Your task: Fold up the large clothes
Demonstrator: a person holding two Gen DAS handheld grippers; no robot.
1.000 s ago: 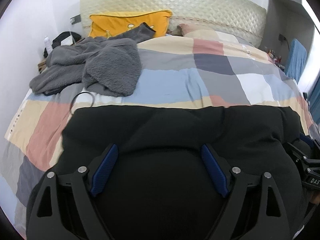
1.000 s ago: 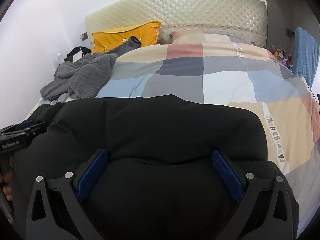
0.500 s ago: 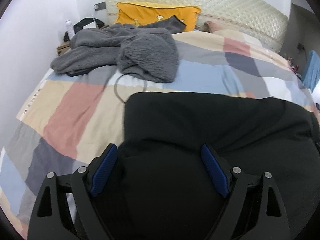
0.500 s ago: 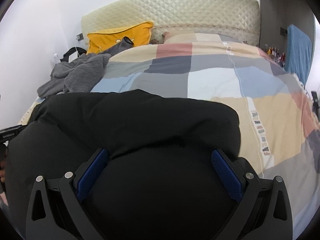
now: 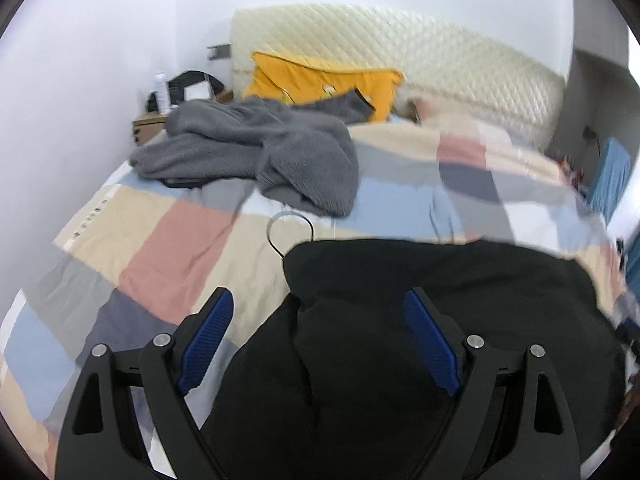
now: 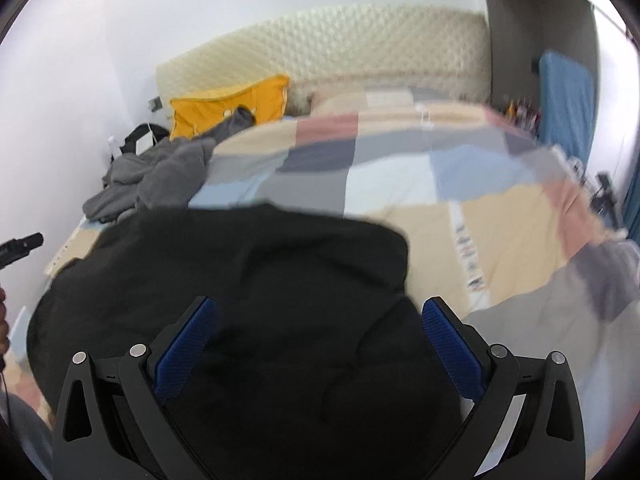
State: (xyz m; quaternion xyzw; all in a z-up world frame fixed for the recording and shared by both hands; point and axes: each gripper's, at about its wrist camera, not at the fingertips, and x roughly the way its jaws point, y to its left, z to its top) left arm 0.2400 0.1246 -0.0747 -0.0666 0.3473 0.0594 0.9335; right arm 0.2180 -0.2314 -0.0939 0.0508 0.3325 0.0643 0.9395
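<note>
Open quilt (image 5: 172, 256) to the left of the left gripper (image 5: 318, 340): pink, beige and grey-blue squares running out to the bed's left edge, with the white wall (image 5: 60, 120) just beyond. Open quilt too on the right of the right gripper (image 6: 320, 344), beige and grey squares reaching the far bed edge, near a blue cloth (image 6: 566, 100) hanging by the wall. Farther up the bed, a grey fleece heap (image 5: 256, 152) near the left edge, a yellow pillow (image 5: 320, 80) behind it against the quilted headboard (image 5: 400, 52). Thin wire hook (image 5: 290, 228) lying on the quilt just beyond the jacket's far left corner, apart from the fleece.

Black jacket (image 5: 420, 320) low and centred in both views, bunched into a thick mound across the near part of the bed, soft rounded far edge, deep folds, no clear sleeves or collar to tell. Left corner of the mound between the left gripper's blue pads (image 5: 204, 336), jaws wide apart, left pad over bare quilt and off the cloth. Right gripper's jaws also spread wide, jacket filling the gap; cannot tell whether the pads press on it. Both views blurred.
</note>
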